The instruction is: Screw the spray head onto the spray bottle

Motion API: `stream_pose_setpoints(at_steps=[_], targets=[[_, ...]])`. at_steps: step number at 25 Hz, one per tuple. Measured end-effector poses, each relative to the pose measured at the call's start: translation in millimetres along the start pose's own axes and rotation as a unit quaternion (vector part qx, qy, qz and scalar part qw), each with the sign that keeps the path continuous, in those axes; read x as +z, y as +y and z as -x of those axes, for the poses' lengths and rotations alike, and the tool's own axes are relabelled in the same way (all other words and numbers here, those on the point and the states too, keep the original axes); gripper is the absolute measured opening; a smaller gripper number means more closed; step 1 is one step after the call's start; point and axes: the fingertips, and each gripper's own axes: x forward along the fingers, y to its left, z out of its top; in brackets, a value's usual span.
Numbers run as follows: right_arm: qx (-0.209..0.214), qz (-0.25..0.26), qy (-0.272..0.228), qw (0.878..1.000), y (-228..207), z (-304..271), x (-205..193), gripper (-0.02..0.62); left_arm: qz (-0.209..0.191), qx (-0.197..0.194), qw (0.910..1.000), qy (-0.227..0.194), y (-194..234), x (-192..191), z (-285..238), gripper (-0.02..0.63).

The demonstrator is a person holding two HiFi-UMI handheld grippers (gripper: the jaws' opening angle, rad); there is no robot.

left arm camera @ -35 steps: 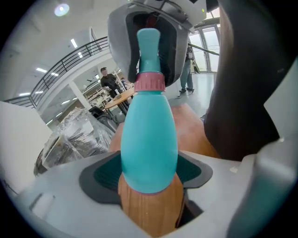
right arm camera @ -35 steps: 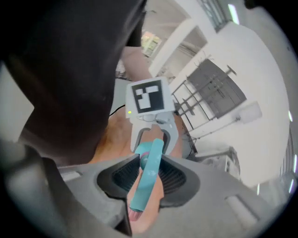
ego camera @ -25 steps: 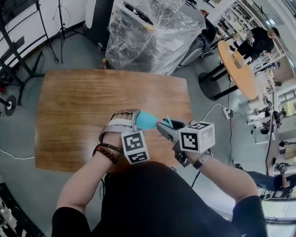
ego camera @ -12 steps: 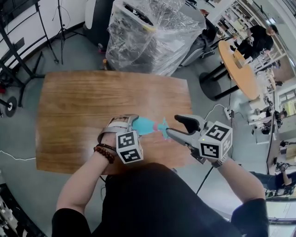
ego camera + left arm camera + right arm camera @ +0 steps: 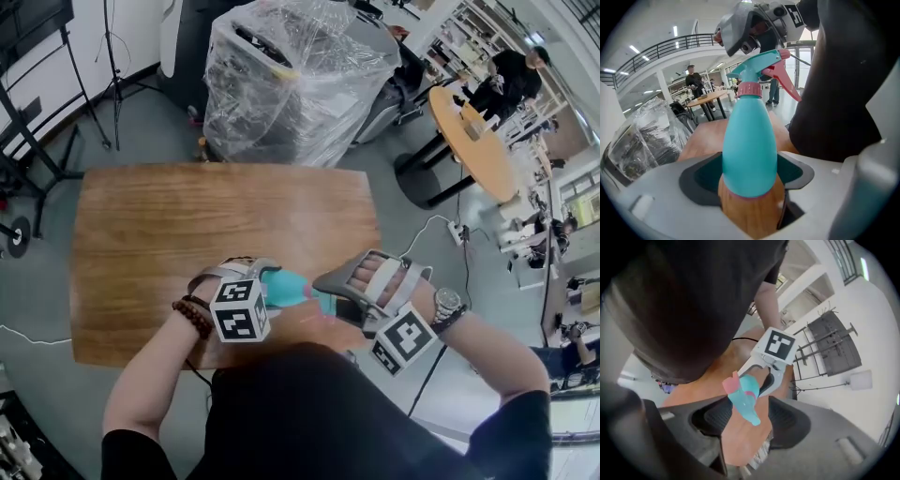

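Pinching the teal spray bottle [image 5: 750, 140] low on its body, the left gripper [image 5: 749, 180] holds it over the near edge of the wooden table [image 5: 187, 225], close to the person's dark shirt, with its neck tilted toward the right gripper [image 5: 747, 419]. The spray head [image 5: 757, 65], teal with a pink collar and pink trigger, sits on the bottle's neck. The right gripper's jaws, which have just been opening wide and then narrowing slightly, stand spread with the spray head in the gap between them, pads not pressing on it.
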Motion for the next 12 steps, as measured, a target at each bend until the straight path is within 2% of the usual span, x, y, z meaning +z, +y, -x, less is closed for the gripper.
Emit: stream_pose_setpoints(at_steps=[2, 4, 6, 8, 9, 10, 11, 12], targets=[[0.013, 0.036, -0.001, 0.999, 7.7, -8.6, 5.6, 0.203, -0.007, -0.007, 0.9999, -0.006, -5.3, 8.7, 0.0, 0.383], [0.022, 0.044, 0.000, 0.999, 13.6, -13.8, 7.0, 0.123, -0.014, -0.004, 0.9999, -0.007, -7.5, 13.6, -1.6, 0.383], [0.034, 0.010, 0.002, 0.999, 18.5, -17.6, 2.9, 0.121, -0.022, 0.012, 0.9997, -0.001, -6.0, 12.7, -4.4, 0.383], [0.042, -0.081, -0.007, 0.996, 14.9, -21.6, -1.1, 0.121, -0.022, 0.037, 0.9991, 0.003, -1.5, 10.6, -6.4, 0.383], [0.050, -0.153, -0.015, 0.987, 11.0, -24.1, -3.8, 0.120, -0.019, 0.052, 0.9985, 0.003, 1.6, 9.2, -7.5, 0.382], [0.060, -0.243, -0.024, 0.968, 6.6, -27.2, -8.2, 0.120, -0.014, 0.069, 0.9975, 0.004, 5.4, 7.6, -8.7, 0.382], [0.071, -0.343, -0.032, 0.936, 1.9, -30.9, -14.9, 0.120, -0.008, 0.088, 0.9961, 0.005, 9.8, 5.9, -9.9, 0.382], [0.079, -0.444, -0.037, 0.892, -2.7, -34.7, -23.7, 0.120, -0.002, 0.110, 0.9939, 0.007, 15.0, 4.1, -11.0, 0.382]])
